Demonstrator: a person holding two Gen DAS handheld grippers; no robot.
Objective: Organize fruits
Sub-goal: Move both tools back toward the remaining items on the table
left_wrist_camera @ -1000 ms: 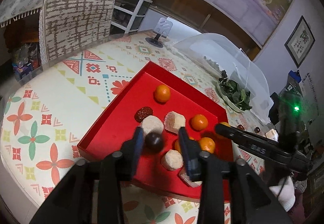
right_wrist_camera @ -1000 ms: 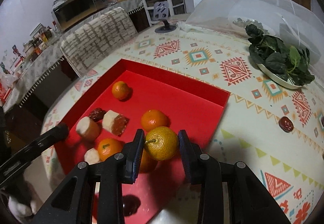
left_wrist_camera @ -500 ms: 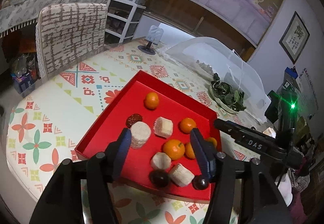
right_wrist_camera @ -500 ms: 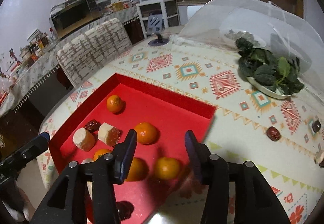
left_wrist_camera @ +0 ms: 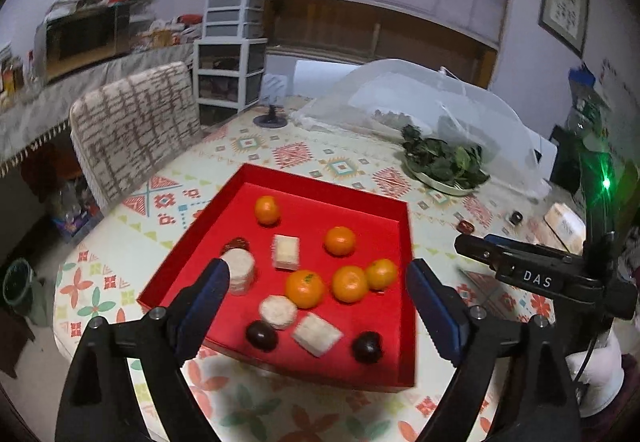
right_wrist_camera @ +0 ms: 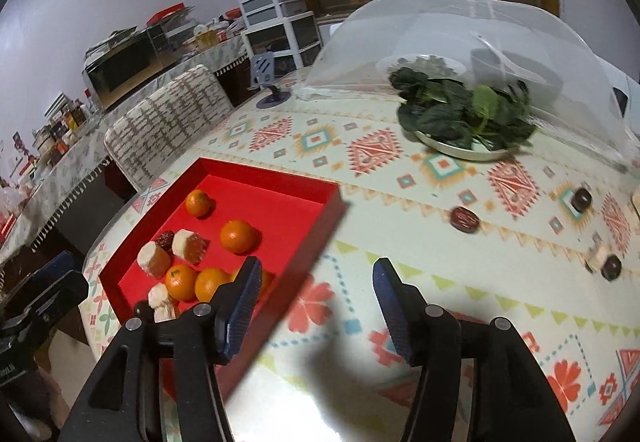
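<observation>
A red tray (left_wrist_camera: 320,178) on the patterned tablecloth holds several oranges (left_wrist_camera: 305,289), several white pieces (left_wrist_camera: 286,251), two dark round fruits (left_wrist_camera: 261,335) and a red date (left_wrist_camera: 236,243). Above the tray's near side, my left gripper (left_wrist_camera: 316,274) has its jaws wide and still opening, with nothing between them. My right gripper (right_wrist_camera: 316,270) hovers over the cloth just right of the tray (right_wrist_camera: 272,172); its jaws are opening too and hold nothing. Loose on the cloth to the right lie a red date (right_wrist_camera: 464,219), two dark fruits (right_wrist_camera: 581,199) and a white piece (right_wrist_camera: 596,260).
A plate of dark greens (right_wrist_camera: 460,122) sits at the edge of a clear mesh food cover (right_wrist_camera: 480,34) at the back right. A phone stand (right_wrist_camera: 272,94) and a fabric-backed chair (left_wrist_camera: 136,126) are at the table's far left. A pale box (left_wrist_camera: 564,222) lies at the right.
The left gripper let a dark fruit drop into the tray, opened wide and drew back upward. The right gripper released its orange into the tray and swung right over the cloth.
</observation>
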